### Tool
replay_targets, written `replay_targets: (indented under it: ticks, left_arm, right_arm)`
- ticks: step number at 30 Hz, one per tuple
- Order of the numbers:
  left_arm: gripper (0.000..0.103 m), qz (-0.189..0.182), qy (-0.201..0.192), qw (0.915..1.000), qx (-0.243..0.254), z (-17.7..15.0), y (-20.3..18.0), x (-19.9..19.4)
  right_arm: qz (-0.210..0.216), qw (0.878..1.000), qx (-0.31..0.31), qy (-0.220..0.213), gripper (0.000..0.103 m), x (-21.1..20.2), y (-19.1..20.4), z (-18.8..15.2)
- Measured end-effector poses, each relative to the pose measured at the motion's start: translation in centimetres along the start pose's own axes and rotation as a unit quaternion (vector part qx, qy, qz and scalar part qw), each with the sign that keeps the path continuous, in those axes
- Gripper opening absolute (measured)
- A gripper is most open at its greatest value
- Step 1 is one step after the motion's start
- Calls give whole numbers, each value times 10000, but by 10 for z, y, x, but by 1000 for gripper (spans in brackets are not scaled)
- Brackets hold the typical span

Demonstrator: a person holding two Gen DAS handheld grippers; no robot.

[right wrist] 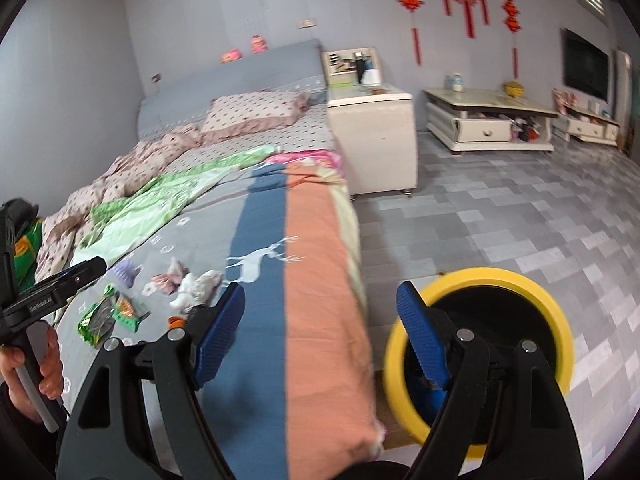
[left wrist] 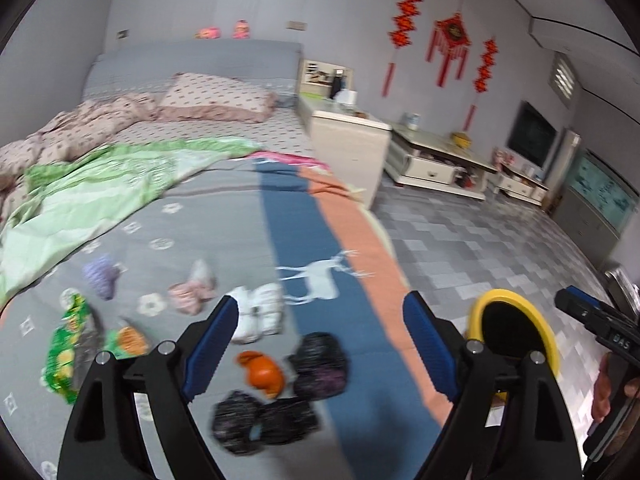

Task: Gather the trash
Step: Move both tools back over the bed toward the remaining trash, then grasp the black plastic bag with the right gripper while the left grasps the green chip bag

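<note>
The bed [left wrist: 224, 216] carries the trash on its grey cover, and the yellow bin [right wrist: 480, 344] stands on the tiled floor just beside the bed's edge. Nearest to the left gripper [left wrist: 316, 344] lie three black crumpled bags [left wrist: 320, 364], an orange wad [left wrist: 262, 372], white crumpled tissues [left wrist: 260, 312] and a green snack wrapper [left wrist: 66, 352]. I judge all of them light, soft and easy to crush; the wrapper may be slippery, so a raised fold is the best place to pinch. Both the left gripper and the right gripper [right wrist: 320, 336] stand wide with nothing between the pads.
</note>
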State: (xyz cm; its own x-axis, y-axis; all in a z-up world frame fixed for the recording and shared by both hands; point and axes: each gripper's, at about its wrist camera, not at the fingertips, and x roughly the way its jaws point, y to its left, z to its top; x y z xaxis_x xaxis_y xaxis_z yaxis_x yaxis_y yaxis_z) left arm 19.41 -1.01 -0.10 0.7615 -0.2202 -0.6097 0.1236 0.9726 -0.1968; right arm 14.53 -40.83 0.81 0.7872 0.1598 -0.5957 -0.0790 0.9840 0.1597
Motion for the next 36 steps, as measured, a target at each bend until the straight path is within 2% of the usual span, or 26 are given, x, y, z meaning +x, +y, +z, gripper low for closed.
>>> replay_targets:
  ticks: [6, 12, 22, 28, 36]
  left_arm:
    - [81, 426, 49, 9989, -173, -10, 52, -6]
    - [81, 970, 128, 9943, -422, -15, 109, -8]
    - [81, 1848, 424, 9785, -813, -36, 203, 5]
    - [81, 2041, 653, 9717, -995, -51, 239, 17]
    - [81, 2143, 952, 9648, -1189, -66, 270, 45]
  right_arm:
    - [250, 9990, -332, 144, 75, 21, 49, -1]
    - [432, 9963, -643, 381, 75, 54, 90, -6]
    - [513, 9902, -845, 986, 75, 129, 125, -27]
    - [476, 9852, -981, 1324, 79, 171, 140, -43]
    - [490, 9792, -1080, 1647, 80, 212, 155, -61]
